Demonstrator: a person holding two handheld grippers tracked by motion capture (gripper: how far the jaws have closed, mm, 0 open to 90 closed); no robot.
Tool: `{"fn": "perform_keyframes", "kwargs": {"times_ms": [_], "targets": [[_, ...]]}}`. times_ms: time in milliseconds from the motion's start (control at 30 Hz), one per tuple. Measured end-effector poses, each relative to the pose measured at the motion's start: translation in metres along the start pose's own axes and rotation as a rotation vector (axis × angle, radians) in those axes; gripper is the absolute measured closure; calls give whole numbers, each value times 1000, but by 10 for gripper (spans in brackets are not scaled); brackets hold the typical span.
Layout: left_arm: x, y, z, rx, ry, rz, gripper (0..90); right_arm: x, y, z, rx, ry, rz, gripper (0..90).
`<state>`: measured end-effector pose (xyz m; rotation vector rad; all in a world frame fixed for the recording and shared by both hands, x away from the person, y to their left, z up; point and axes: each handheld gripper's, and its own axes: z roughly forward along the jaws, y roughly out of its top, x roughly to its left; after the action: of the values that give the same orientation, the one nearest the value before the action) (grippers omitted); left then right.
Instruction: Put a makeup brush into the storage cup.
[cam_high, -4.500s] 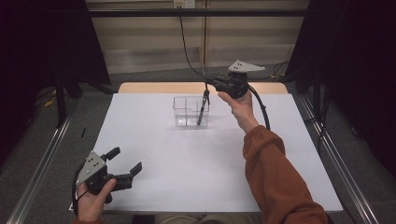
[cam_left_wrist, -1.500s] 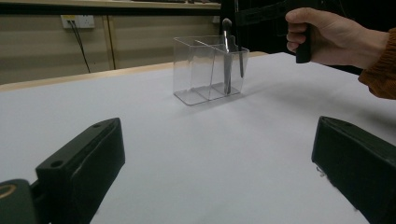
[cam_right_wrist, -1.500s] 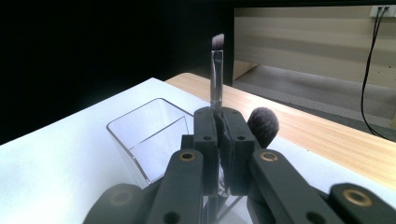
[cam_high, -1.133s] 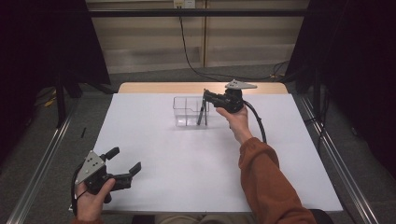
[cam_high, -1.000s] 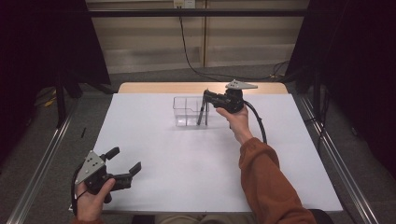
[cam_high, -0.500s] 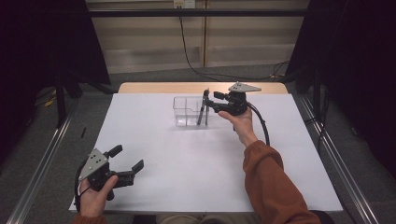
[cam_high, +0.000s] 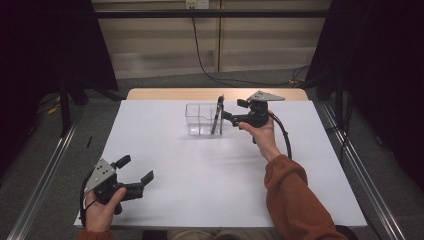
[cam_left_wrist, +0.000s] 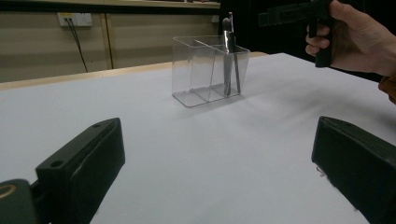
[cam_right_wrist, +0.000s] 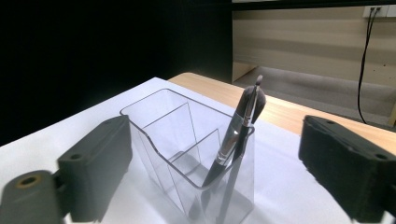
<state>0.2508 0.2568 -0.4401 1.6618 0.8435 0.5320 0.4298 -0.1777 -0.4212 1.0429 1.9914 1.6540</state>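
Pens (cam_high: 217, 115) stand leaning in the right compartment of a clear organiser (cam_high: 202, 119) at the table's (cam_high: 210, 190) far middle, just released; the right hand-held gripper (cam_high: 231, 111), jaws just opened wide and empty, sits beside them. Light, slim, stiff and slippery, they seem best pinched at the upper barrel. The left hand-held gripper (cam_high: 136, 172) rests open near left.

My right gripper (cam_high: 231, 111) is held out at arm's length, level, its jaws just opened wide with nothing pinched between them; my left gripper (cam_high: 135, 172) sits low by my body, jaws apart.
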Motion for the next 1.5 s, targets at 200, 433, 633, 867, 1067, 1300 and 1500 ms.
{"fn": "perform_keyframes", "kwargs": {"times_ms": [200,433,633,867,1067,1300,1500], "targets": [[0,0,-3,-7,4,1,26,4,1,-7,5,-11,-10,21],[1,0,-5,-16,3,-1,27,9,2,-19,21,-13,-34,29],[1,1,-5,-18,6,-6,27,11,3,-29,29,-22,-44,35],[0,1,-5,-20,7,4,27,12,1,-44,28,-42,-56,35],[1,1,-6,-23,10,-1,27,14,-3,-55,27,-77,-61,36],[1,1,-6,-20,9,2,27,17,-8,-71,27,-81,-77,27],[1,1,-6,-22,13,-2,27,19,-12,-81,25,-102,-81,21]]}}
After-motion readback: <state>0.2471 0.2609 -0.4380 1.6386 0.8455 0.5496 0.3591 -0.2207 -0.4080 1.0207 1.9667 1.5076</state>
